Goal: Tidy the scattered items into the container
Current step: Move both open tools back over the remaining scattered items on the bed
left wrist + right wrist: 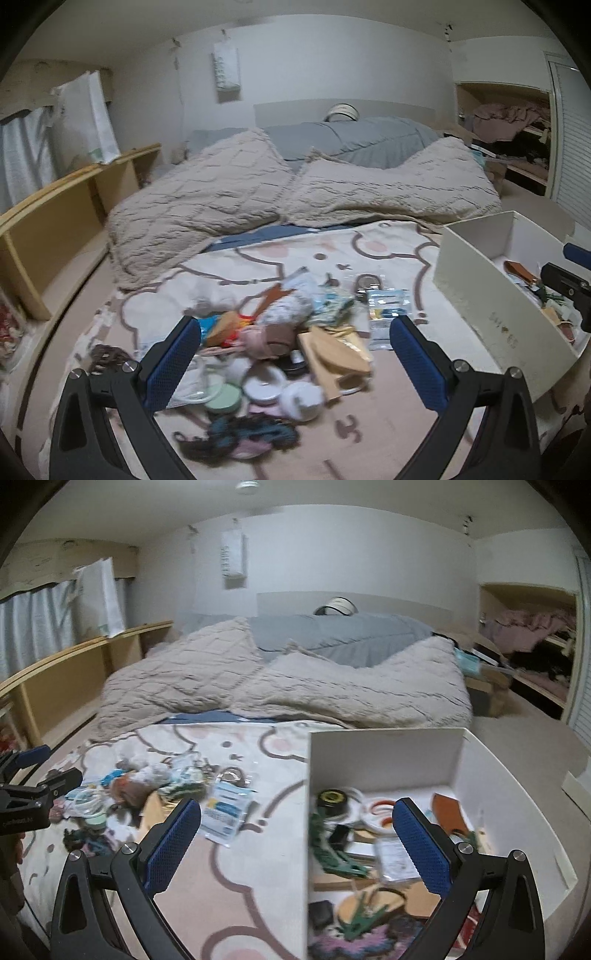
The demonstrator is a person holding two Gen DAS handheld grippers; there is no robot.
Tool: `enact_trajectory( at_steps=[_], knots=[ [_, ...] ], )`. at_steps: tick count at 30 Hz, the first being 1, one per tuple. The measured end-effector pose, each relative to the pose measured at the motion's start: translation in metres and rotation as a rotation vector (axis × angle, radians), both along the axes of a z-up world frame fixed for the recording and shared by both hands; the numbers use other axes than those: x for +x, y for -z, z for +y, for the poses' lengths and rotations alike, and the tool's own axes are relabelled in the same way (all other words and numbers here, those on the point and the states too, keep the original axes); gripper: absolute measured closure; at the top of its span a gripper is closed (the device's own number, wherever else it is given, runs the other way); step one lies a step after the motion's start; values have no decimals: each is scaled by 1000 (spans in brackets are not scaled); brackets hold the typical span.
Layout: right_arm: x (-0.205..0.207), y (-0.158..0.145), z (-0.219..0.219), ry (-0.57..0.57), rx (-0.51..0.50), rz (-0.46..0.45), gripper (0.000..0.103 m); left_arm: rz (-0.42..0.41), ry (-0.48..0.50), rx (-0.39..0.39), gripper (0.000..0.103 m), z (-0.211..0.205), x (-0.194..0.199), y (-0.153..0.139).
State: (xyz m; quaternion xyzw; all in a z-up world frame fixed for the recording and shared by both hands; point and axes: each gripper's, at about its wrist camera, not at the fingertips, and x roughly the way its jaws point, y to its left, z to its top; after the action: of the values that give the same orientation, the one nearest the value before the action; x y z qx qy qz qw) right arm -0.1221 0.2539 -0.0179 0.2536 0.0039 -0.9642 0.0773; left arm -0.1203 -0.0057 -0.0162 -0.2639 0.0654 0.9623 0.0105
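Note:
A pile of scattered small items lies on a patterned blanket: round jars, a tan pouch, fluffy balls, a clear packet, dark yarn. My left gripper is open and empty, its jaws spread around the pile, hovering above it. The white box stands to the right and holds several items. My right gripper is open and empty, over the box's left wall. The pile also shows in the right wrist view. The box also shows in the left wrist view.
A bed with beige quilted covers and a grey duvet lies behind the blanket. Wooden shelving runs along the left. An open closet is at the right. The left gripper shows at the left edge of the right wrist view.

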Motion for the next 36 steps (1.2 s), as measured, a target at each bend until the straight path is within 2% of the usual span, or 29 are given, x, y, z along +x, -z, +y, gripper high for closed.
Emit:
enact_trajectory(
  at_steps=[11,16,22,30,36],
  knots=[
    [6,6,-40,-97,35,38,0,20,-55,-3,0,-36,17,12],
    [6,9,-53,-119,48,27,0,36,-89,44,0,-56,26,14],
    [10,9,-61,-143,11,35,0,45,-121,94,0,-79,34,17],
    [8,19,-75,-194,9,-3,0,23,-147,145,0,-97,30,26],
    [7,31,-88,-224,42,-26,0,-46,-143,152,0,-93,20,46]
  ],
)
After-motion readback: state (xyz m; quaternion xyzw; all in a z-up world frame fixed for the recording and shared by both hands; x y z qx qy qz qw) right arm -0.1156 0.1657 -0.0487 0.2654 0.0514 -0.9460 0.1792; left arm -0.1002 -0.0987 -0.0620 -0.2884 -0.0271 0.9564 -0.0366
